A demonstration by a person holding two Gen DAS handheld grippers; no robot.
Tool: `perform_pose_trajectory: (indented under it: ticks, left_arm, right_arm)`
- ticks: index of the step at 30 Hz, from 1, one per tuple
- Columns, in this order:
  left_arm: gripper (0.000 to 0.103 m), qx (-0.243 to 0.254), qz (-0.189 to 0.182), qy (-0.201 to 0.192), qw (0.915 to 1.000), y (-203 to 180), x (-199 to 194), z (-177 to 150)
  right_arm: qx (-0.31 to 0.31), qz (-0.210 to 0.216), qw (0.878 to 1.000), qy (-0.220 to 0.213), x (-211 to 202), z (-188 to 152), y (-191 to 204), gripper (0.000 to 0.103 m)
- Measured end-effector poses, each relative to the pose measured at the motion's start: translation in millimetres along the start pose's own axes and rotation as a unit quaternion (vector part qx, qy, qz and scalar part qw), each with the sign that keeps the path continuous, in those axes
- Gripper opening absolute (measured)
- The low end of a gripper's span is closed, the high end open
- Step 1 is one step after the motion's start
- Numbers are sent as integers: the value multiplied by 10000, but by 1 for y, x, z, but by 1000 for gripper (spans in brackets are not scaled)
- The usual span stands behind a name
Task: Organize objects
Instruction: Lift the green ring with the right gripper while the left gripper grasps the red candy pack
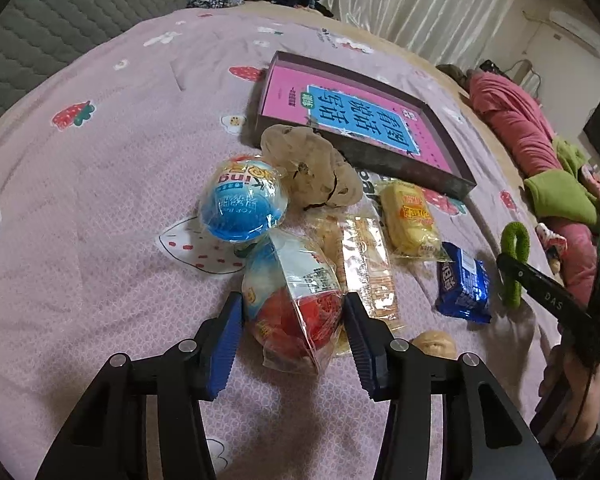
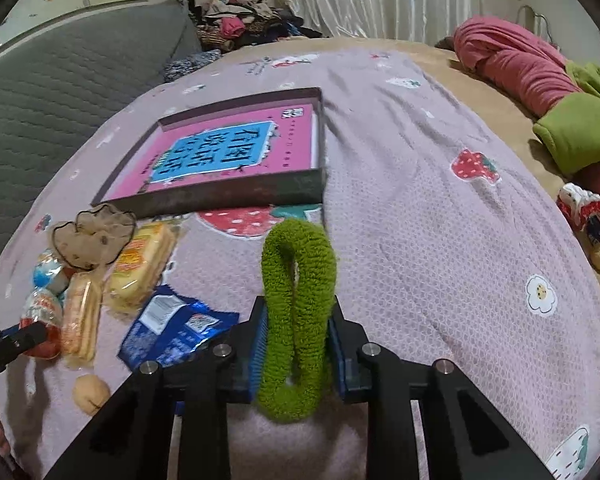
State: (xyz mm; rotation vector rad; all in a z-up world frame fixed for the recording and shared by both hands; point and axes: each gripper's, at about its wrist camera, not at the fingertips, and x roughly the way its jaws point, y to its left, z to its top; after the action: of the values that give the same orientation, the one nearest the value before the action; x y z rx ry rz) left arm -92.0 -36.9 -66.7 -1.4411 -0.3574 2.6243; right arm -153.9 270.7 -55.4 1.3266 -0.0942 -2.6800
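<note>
Snacks and small toys lie scattered on a pink strawberry-print bedspread (image 1: 120,152). Nearest, the left gripper (image 1: 292,344) clamps a red-and-white wrapped egg snack (image 1: 292,304) between its blue pads, while the right gripper (image 2: 296,344) squeezes a fuzzy green hair tie (image 2: 298,312), folded into a tall loop and held above the bedspread. Just beside the left gripper sit a walnut (image 1: 436,344) and a blue cookie packet (image 1: 464,284). Farther on lie a long clear-wrapped wafer pack (image 1: 364,260), a yellow cake packet (image 1: 410,220) and a blue-and-white egg snack (image 1: 240,204), the last touching a beige scrunchie (image 1: 312,168). Beyond them rests a shallow dark box (image 1: 456,188) holding a pink book (image 1: 360,116). Rolled red and green blankets (image 2: 540,76) lie at the bed's far side.
</note>
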Motion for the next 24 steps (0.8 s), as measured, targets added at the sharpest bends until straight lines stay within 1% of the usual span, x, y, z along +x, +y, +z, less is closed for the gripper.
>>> perform_pose_trajectory:
  ticks: [9,15,24]
  left_arm:
    - [51,129,-27,-133,9998,-5,-13,2]
    - [52,220,-61,-280,9993,-11,-28,8]
    - [52,444,-70,-571,9974,-27,-51,25]
  right_arm:
    - [-54,225,9997,-87,-17,-1,14,27]
    - [-145,378,9989,-225,-34,7,27,27]
    - [-345,393,9972,-540,-66,24,45,27]
